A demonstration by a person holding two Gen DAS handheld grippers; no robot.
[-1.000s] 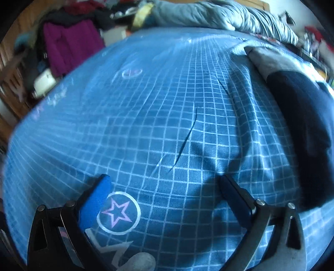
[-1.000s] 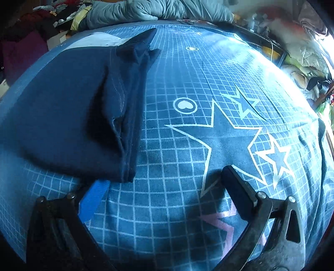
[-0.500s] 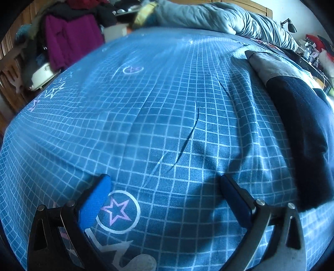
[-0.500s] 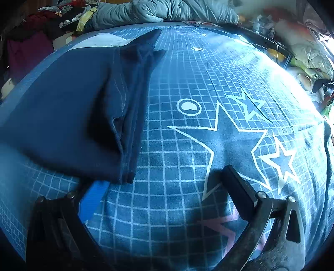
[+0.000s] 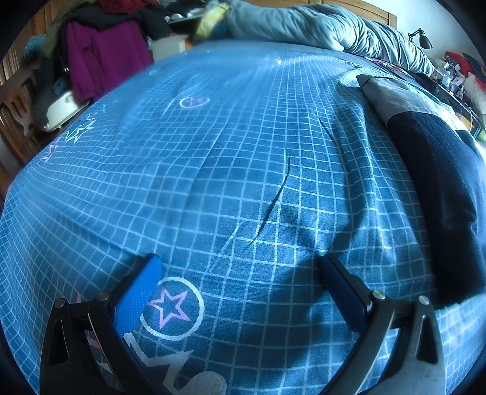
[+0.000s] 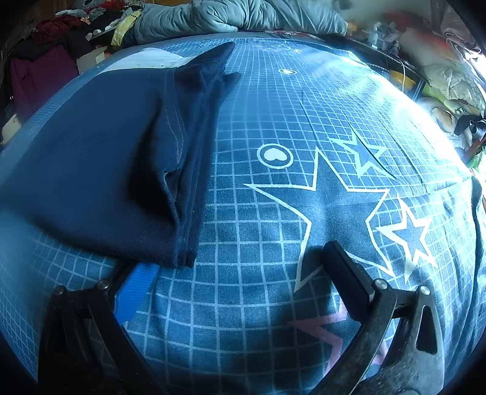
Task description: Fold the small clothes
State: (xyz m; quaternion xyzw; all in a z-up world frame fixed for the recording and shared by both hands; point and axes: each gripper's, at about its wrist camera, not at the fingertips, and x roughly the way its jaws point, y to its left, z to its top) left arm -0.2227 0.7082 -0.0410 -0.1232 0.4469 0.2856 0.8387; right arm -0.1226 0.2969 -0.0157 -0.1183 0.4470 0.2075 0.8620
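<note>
Navy garment (image 6: 100,164) occupies the left half of the right wrist view, lying flat on the blue grid-printed bedspread (image 6: 261,243) with one long folded edge running from upper centre down to a corner at lower left of centre. In my judgement it sits doubled over lengthwise, layered seams showing along that edge, which suggests a fold partly complete. In the left wrist view the same garment (image 5: 443,188) appears as a dark band along the right edge of the frame, with a grey cloth (image 5: 395,97) at its far end.

Right gripper (image 6: 240,267): jaws apart, holding nothing. Its left blue pad (image 6: 133,291) sits just beside, possibly under, the garment's near corner; contact cannot be confirmed. The placement reads as a position for pinching that corner.

Left gripper (image 5: 240,273): jaws apart, empty, over bare bedspread, well apart from the garment.

Obscured: the garment's left side runs out of frame in the right wrist view; the type of garment cannot be determined. A white patch (image 6: 145,59) behind it is unidentifiable. A grey duvet (image 5: 319,27) and clutter at the top of both frames are blurred.
</note>
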